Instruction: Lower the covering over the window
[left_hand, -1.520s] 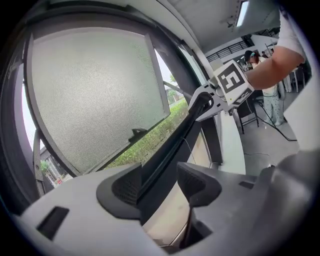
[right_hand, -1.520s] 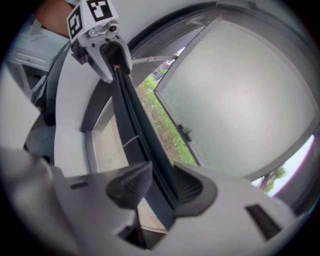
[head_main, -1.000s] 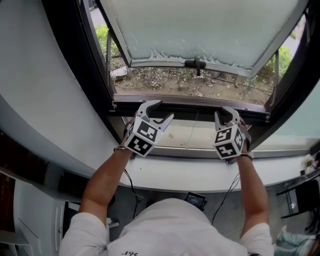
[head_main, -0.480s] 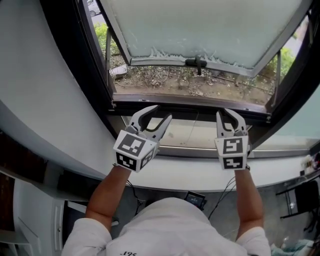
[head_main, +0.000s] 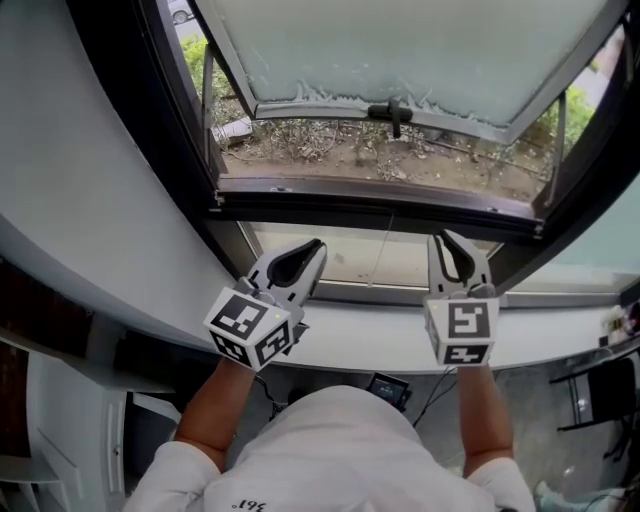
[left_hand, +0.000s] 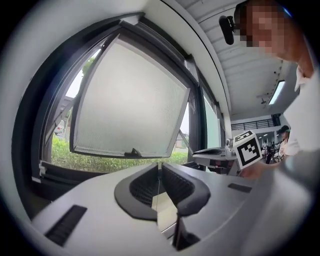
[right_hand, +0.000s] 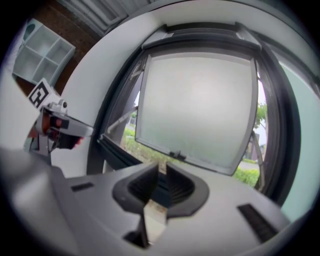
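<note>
No blind or shade shows in any view. The window's frosted sash (head_main: 400, 50) is swung outward, with its dark handle (head_main: 392, 113) on the lower edge. A thin cord (head_main: 383, 250) hangs in front of the lower frame, between my two grippers and touching neither. My left gripper (head_main: 312, 248) hovers over the white sill (head_main: 380, 345). Its jaws have just been closing and the tips (left_hand: 159, 166) now meet, with nothing solid between them. My right gripper (head_main: 452, 240) has also been closing. A narrow empty gap remains at its tips (right_hand: 162, 167). Both point level at the sash (right_hand: 200, 105).
The dark window frame (head_main: 170, 130) sits in a curved white wall. Dry ground and plants (head_main: 350, 150) lie outside below the sash. A small device (head_main: 385, 385) and cables sit under the sill. A white shelf unit (right_hand: 42, 55) stands at the left.
Both grippers drew back from the lower window frame to over the sill and rolled. The left jaws went from wide open to shut. The right jaws narrowed.
</note>
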